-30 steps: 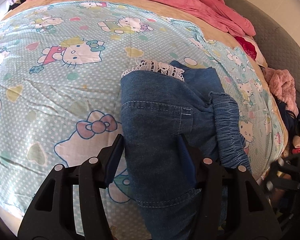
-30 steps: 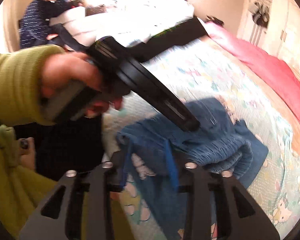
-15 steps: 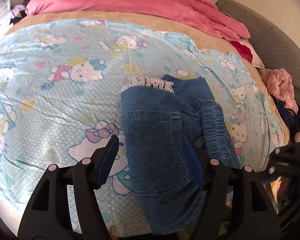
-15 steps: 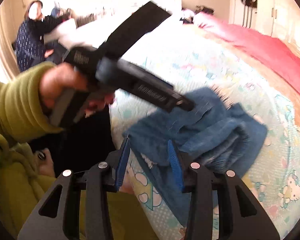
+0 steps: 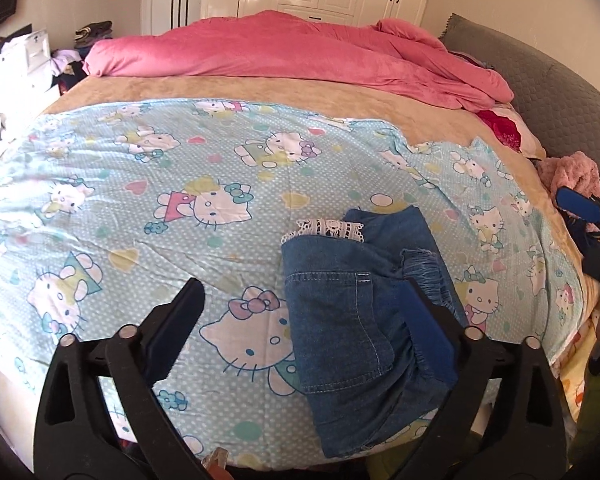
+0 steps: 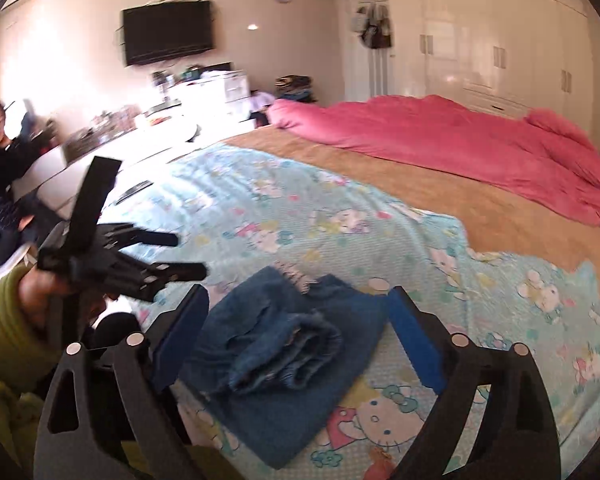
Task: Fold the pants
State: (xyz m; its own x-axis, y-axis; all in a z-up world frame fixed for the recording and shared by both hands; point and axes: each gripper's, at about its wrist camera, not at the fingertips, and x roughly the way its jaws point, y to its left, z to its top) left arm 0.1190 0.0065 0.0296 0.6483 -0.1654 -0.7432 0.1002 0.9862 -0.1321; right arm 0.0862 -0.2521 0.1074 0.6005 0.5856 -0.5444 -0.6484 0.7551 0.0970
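The blue denim pants (image 5: 352, 312) lie folded into a small bundle near the front edge of the Hello Kitty sheet (image 5: 180, 208), with white lace trim (image 5: 328, 227) at the far end. My left gripper (image 5: 300, 328) is open and empty, held above the bed with its right finger over the pants. In the right wrist view the folded pants (image 6: 284, 352) lie between the wide-open fingers of my right gripper (image 6: 300, 328), which is empty and raised above them. The left gripper (image 6: 140, 264) shows there at the left, held in a hand.
A pink duvet (image 5: 300, 60) lies bunched along the far side of the bed on a tan blanket (image 5: 260, 88). A grey headboard (image 5: 560, 92) and pink plush clothing (image 5: 572, 176) are at the right. A seated person (image 6: 0, 168) and cluttered desks are left of the bed.
Both grippers have opened wide and pulled back and up from the pants, leaving the folded bundle lying on the sheet. Both views now show more of the room.
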